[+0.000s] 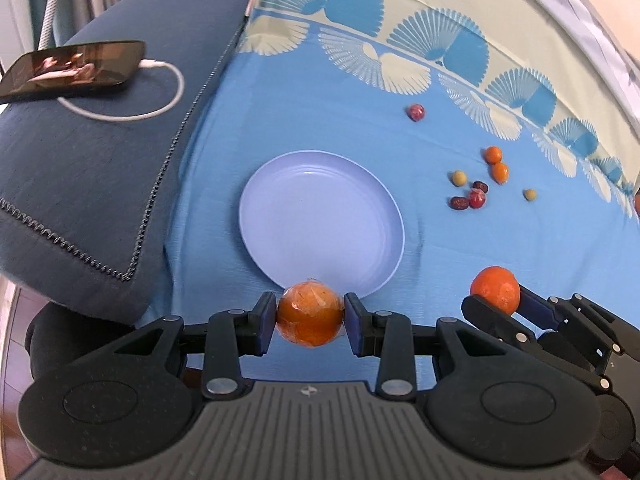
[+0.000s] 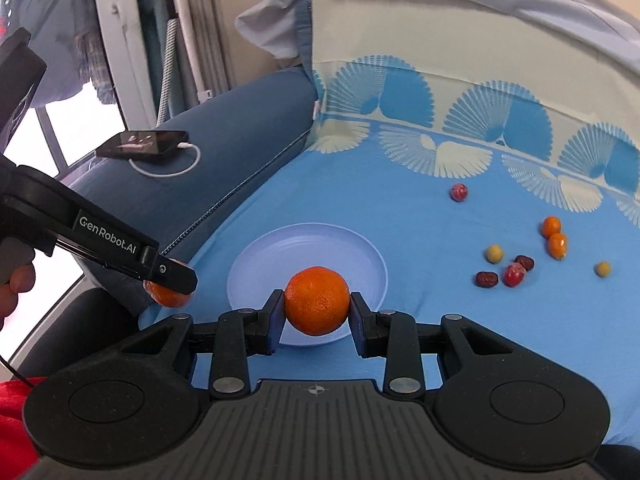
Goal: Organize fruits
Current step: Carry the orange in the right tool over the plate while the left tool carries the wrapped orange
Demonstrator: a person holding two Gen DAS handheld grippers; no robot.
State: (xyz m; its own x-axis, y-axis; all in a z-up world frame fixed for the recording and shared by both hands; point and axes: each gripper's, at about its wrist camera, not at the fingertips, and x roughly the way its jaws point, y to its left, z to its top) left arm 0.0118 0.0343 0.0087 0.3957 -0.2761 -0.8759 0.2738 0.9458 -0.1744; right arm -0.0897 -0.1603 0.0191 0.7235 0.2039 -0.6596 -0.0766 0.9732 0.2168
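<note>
Both hands carry fruit. The left gripper (image 1: 310,318) has its fingers (image 1: 264,318) closed on a wrapped orange (image 1: 310,314), the clear film crinkled over its skin, and the right gripper (image 2: 317,304) has its fingers (image 2: 360,320) pinched on a bare orange (image 2: 317,300).

What matters now is the pale blue plate (image 1: 276,184), lying empty on the blue bed sheet (image 1: 320,112). From the left wrist view the wrapped orange hangs at the plate's near rim, just short of the dish, so that hand needs only a small push forward and down. The right wrist view puts the bare orange in front of the plate's near half, and that gripper looks, by my reckoning, about as near as the other. Side by side, they risk crowding each other over one dish.

Both oranges are round, so no axis needs minding. The small fruits (image 1: 476,192) lie scattered to the right of the plate, well apart from it.
</note>
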